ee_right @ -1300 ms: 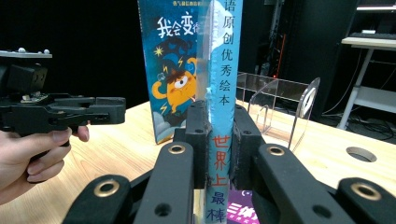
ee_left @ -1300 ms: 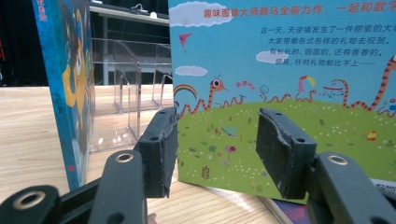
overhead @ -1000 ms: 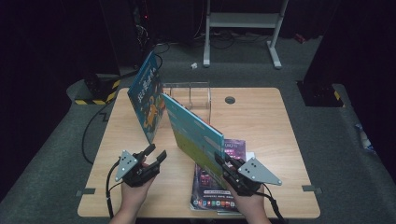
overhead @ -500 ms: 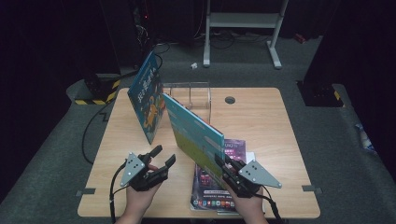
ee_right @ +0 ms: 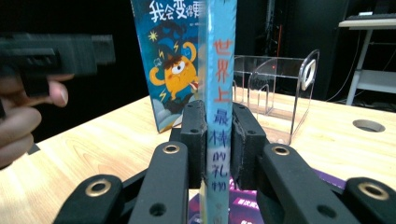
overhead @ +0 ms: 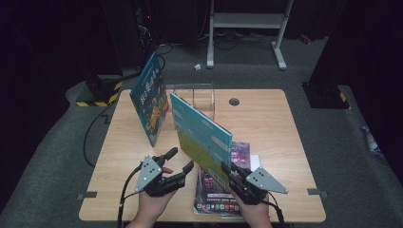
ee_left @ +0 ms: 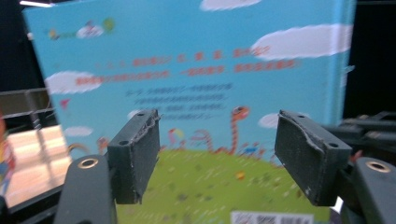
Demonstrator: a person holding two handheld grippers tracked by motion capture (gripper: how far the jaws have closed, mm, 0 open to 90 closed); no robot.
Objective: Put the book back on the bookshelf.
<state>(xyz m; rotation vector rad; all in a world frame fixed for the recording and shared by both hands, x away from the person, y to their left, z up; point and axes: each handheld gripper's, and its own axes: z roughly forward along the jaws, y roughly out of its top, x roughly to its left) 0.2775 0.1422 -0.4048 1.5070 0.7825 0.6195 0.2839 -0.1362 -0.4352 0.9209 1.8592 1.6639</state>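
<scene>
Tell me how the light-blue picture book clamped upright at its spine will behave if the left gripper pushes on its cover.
The light-blue book looks stiff: its cover stays flat while the right gripper clamps only the spine. Standing tall on that narrow hold, it would probably swivel or tip under a push from the open left gripper. Its glossy cover may slip between the fingers.

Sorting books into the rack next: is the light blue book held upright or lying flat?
Upright. The right claw is shut on the light blue book at its spine, its cover standing on edge above the table.
</scene>
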